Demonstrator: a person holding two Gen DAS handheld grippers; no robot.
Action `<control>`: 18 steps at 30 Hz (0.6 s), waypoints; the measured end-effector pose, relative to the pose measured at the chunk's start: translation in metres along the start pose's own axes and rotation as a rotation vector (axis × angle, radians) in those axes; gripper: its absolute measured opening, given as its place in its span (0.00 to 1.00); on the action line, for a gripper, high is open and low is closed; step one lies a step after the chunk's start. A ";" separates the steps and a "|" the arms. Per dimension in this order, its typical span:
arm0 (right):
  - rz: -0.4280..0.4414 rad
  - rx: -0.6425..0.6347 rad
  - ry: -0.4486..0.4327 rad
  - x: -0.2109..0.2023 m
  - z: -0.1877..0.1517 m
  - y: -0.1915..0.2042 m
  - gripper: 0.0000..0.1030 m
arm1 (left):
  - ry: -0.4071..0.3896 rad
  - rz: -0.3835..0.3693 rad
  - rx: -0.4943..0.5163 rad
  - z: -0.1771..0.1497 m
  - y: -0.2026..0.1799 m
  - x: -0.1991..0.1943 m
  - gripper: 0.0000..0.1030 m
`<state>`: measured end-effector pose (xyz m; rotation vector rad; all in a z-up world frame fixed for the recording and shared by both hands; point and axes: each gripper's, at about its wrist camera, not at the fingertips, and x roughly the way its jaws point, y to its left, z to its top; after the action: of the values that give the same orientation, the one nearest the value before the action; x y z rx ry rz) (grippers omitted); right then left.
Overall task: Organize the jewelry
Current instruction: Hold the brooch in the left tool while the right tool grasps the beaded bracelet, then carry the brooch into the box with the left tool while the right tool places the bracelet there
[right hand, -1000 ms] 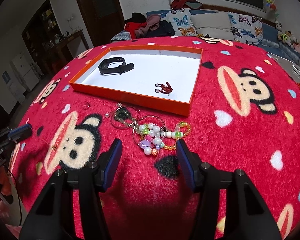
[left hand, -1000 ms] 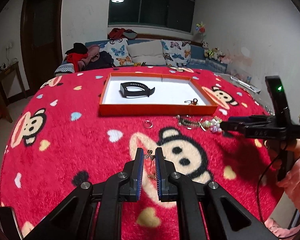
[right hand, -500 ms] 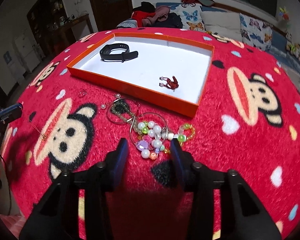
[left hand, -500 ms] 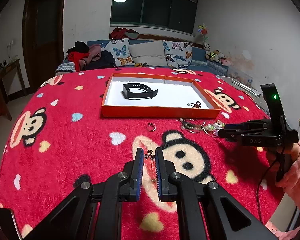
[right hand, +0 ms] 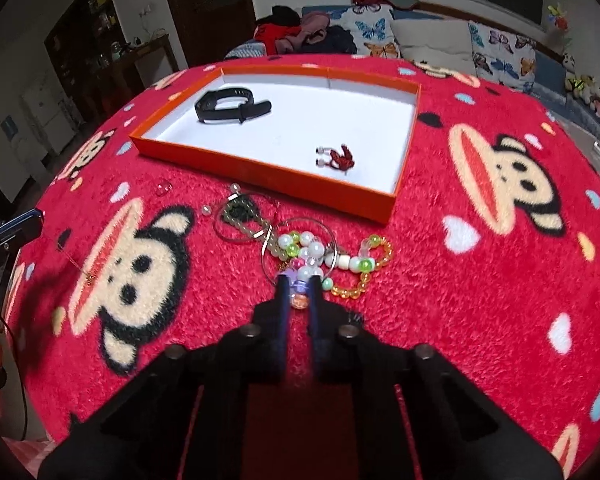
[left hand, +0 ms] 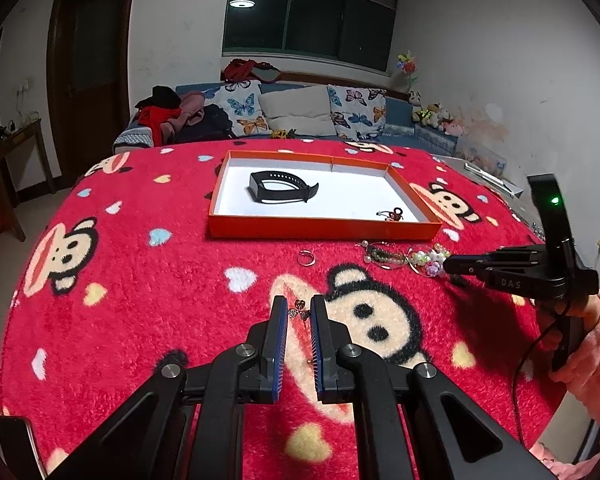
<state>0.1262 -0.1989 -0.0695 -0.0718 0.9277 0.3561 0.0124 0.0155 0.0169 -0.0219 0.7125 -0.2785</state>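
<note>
An orange tray [left hand: 320, 229] [right hand: 260, 172] with a white floor holds a black wristband [left hand: 281, 187] [right hand: 230, 106] and a small red charm [left hand: 392, 214] [right hand: 338, 158]. My left gripper [left hand: 299, 314] is shut on a thin gold necklace [left hand: 300, 312] with small pendants, held above the red blanket. My right gripper [right hand: 299, 285] [left hand: 446, 266] is shut on the near end of a colourful bead bracelet [right hand: 312, 252] [left hand: 428, 258]. A green bead strand with wire hoops [right hand: 244, 216] [left hand: 382, 255] and a small ring [left hand: 306, 258] [right hand: 163, 189] lie beside it.
The table carries a red monkey-print blanket [left hand: 140, 280]. A sofa with butterfly cushions [left hand: 296, 116] stands behind. A dark side table [left hand: 8, 152] and a door [left hand: 88, 72] are at the left. The table edge drops off at the right.
My right gripper moved forward and closed from wide open onto the bead bracelet. My left gripper rose slightly with the necklace still held.
</note>
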 end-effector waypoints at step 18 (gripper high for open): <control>0.074 -0.037 -0.222 -0.084 0.054 0.007 0.08 | -0.142 -0.022 0.091 0.056 -0.012 -0.036 0.11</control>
<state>0.1196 -0.2032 0.0301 -0.0313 0.7055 0.4406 0.0198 0.0094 0.0838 0.0368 0.5584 -0.3269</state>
